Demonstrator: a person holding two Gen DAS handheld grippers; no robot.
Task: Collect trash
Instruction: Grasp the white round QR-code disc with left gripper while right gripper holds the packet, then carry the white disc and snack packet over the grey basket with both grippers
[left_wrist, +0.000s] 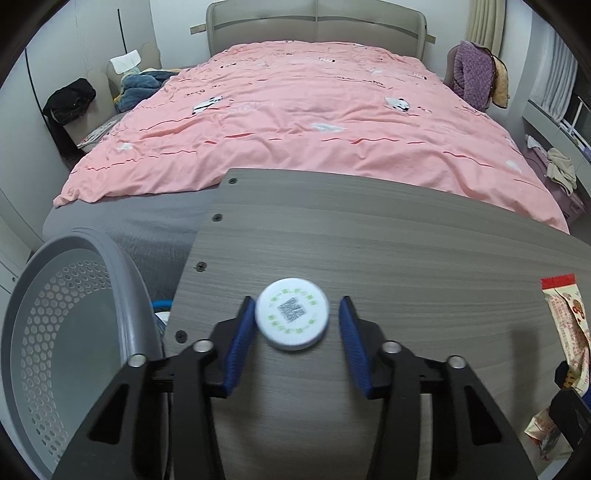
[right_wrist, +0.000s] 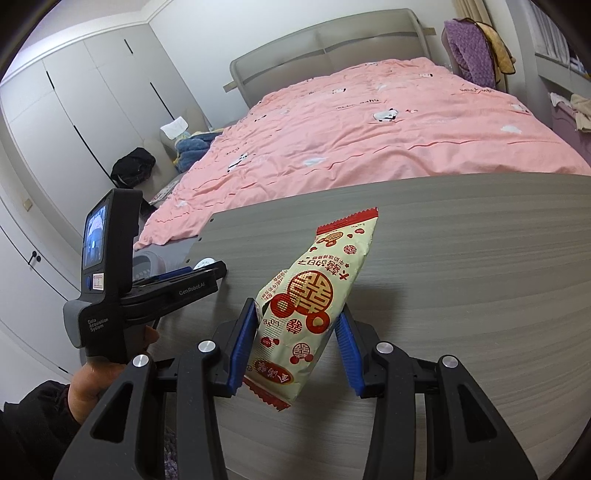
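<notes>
From the left wrist view, the left gripper (left_wrist: 297, 319) hung over the grey wooden table (left_wrist: 406, 251) with a round white cap (left_wrist: 292, 314) between its blue pads. The pad at nine o'clock touched the cap's rim; the pad at three o'clock stood just clear of it, so the claw was not yet clamped. A grey perforated basket (left_wrist: 66, 332) sat off the table's edge toward eight o'clock, and the snack wrapper (left_wrist: 565, 332) showed at three o'clock. A bed with a pink duvet (left_wrist: 295, 122) filled the twelve o'clock side.

From the right wrist view, the right gripper (right_wrist: 295, 321) was closed on the red and cream snack wrapper (right_wrist: 314, 295), which stood up from the table (right_wrist: 480, 258) toward twelve o'clock. At nine o'clock a hand (right_wrist: 88, 384) held the left gripper (right_wrist: 207, 271), its tips near the white cap (right_wrist: 205, 263).
</notes>
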